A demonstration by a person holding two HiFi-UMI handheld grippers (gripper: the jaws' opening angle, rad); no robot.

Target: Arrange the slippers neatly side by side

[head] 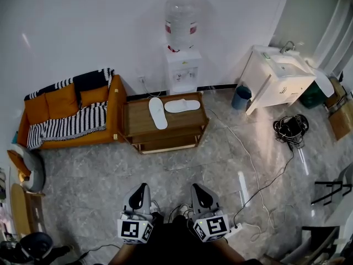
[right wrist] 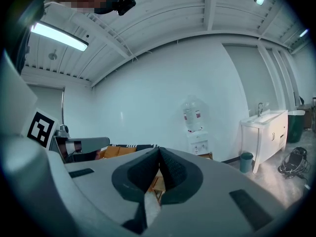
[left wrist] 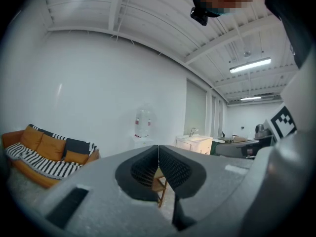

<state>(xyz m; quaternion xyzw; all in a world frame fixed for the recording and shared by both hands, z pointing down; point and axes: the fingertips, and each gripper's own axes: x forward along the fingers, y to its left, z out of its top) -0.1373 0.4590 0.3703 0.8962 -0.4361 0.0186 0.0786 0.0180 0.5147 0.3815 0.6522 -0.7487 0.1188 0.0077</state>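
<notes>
**Position of parts.** Both slippers lie on the top of the low wooden table (head: 187,123), soles down as far as the head view shows. Slipper 1 (head: 157,113) runs from the back edge towards the front edge, near the middle of the tabletop. Slipper 2 (head: 182,105) lies along the back edge, towards the right back corner. The two sit roughly at a right angle, with their near ends just beside each other; whether they touch cannot be told. They are not yet side by side.

**Tongs.** The left gripper (head: 144,186) has its jaws fully together with nothing between them. The right gripper (head: 196,186) is in the same condition: jaws together, empty. Both are held low over the floor, well apart from the table.

**Handling properties (judgement).** The slippers look thin, flat and white, of the disposable kind. Expect them to be very light, soft and easily bent, not fragile. A light slipper is likely to slide on the smooth wood when pushed, and to flop if lifted by one end.

**Grip point (judgement).**
1. Open the jaws before approach.
2. Take hold across the strap over the toe part, or pinch the sole edge at mid-length.
3. Turn slipper 2 to lie parallel to slipper 1.
</notes>
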